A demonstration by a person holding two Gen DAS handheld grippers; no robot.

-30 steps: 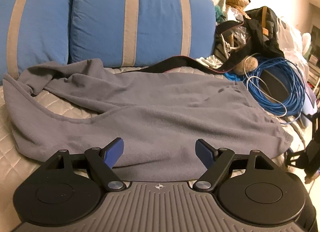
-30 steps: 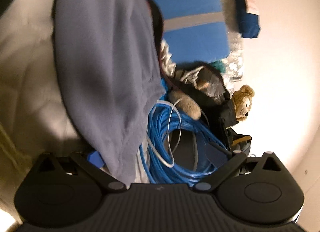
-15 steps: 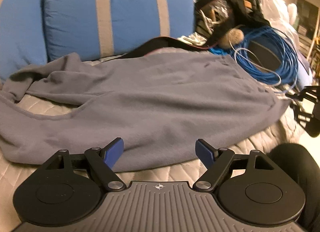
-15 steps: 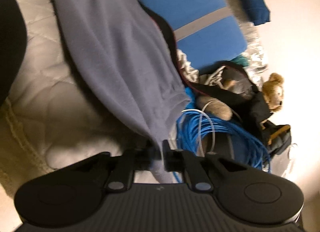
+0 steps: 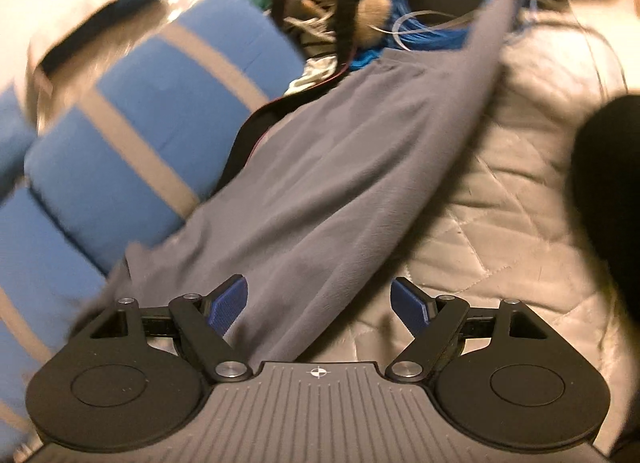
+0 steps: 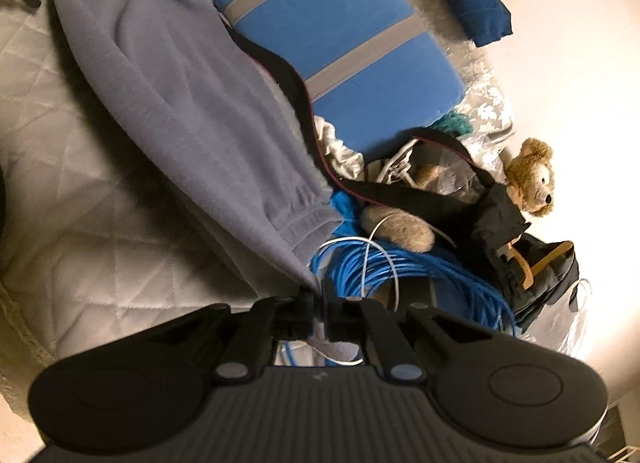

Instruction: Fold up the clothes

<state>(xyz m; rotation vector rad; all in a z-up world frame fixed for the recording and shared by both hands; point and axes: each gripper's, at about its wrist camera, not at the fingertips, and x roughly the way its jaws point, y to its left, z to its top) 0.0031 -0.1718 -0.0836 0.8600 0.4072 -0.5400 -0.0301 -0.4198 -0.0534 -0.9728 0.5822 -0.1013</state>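
Observation:
A grey fleece garment (image 5: 340, 167) lies stretched across a quilted beige bed cover (image 5: 500, 223). My left gripper (image 5: 320, 303) is open, its blue pads (image 5: 228, 303) spread over the garment's near end, one edge of the cloth running between them. In the right wrist view the same garment (image 6: 180, 103) runs away from me, and my right gripper (image 6: 318, 303) is shut on its elastic-cuffed end (image 6: 304, 207), holding it pulled taut above the bed cover (image 6: 80, 223).
Blue cushions with grey stripes (image 5: 160, 111) (image 6: 340, 35) line the far side. A coil of blue cable (image 6: 400, 271), a black bag (image 6: 500, 223) and a teddy bear (image 6: 532, 179) crowd the end near my right gripper. A dark shape (image 5: 608, 191) sits at right.
My right gripper has closed on the garment's cuffed end and lifted it taut. My left gripper has swung and tilted to the garment's other end, still open.

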